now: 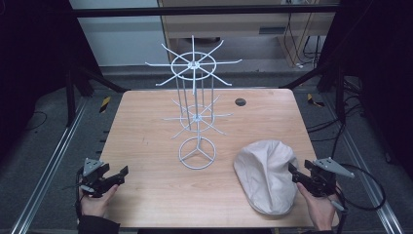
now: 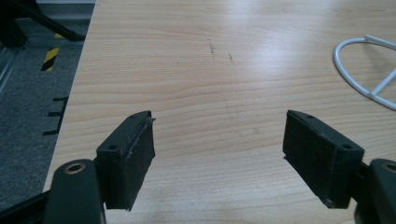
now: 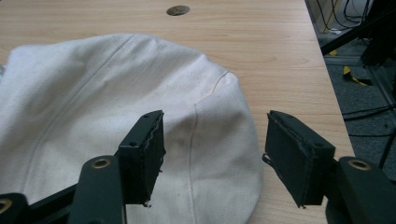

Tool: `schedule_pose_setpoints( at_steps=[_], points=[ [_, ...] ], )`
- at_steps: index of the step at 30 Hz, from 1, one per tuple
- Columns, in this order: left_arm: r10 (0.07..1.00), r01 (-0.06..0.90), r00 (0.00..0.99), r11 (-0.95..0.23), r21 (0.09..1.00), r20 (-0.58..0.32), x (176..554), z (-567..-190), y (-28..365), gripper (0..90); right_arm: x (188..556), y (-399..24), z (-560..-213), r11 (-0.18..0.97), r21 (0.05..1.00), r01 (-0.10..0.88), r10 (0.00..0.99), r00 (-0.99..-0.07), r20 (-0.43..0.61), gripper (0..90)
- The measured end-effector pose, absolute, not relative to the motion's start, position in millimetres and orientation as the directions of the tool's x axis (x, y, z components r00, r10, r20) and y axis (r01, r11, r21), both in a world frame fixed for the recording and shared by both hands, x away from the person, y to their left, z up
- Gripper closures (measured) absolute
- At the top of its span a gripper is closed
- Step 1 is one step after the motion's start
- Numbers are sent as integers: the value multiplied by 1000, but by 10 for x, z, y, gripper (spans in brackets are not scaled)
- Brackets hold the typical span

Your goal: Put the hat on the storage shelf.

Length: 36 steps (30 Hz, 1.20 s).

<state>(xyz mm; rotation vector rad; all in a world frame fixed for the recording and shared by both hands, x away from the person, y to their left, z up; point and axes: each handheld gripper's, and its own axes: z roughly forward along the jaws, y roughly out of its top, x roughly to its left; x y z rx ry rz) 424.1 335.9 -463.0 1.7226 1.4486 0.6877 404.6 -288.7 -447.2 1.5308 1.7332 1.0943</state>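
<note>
Right hand-held gripper point(image 3: 212, 156) jaws wide over cream cap point(image 3: 93, 102); left point(image 2: 219, 158) wide, empty.

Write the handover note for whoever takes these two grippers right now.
Left gripper: open, holds nothing, at the table's near left edge over bare wood.
Right gripper: open, jaws at the near right edge of the cream cap, not closed on it.
Cap: lies flat on the table, near right, apart from the rack.
White wire rack: upright mid-table, its hooks bare.
Done: nothing grasped yet.
Left: likely close the right gripper on the cap's edge, lift it, and hang it on a rack hook; the left gripper could steady the rack's base.
</note>
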Motion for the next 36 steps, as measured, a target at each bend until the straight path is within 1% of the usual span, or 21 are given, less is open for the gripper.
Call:
schedule_pose_setpoints(
  at_steps=[10, 19, 27, 36],
  points=[
    [975, 555, 214, -74, 829, -57, 4231, -4630, 3348, 232, 3977, -2852, -4293, 25, 858, 512, 971, -217, 101, 397],
    [975, 563, 218, -97, 821, -34, 4249, -4632, 3325, 236, 3928, -2749, -4095, 23, 846, 533, 953, -268, 143, 401],
    [977, 570, 211, -105, 815, -22, 4262, -4648, 3328, 238, 3855, -2522, -3874, 69, 836, 544, 936, -325, 134, 400],
    [978, 577, 210, -119, 808, -7, 4279, -4661, 3316, 242, 3846, -2266, -3775, 123, 813, 569, 928, -356, 109, 400]
  ],
)
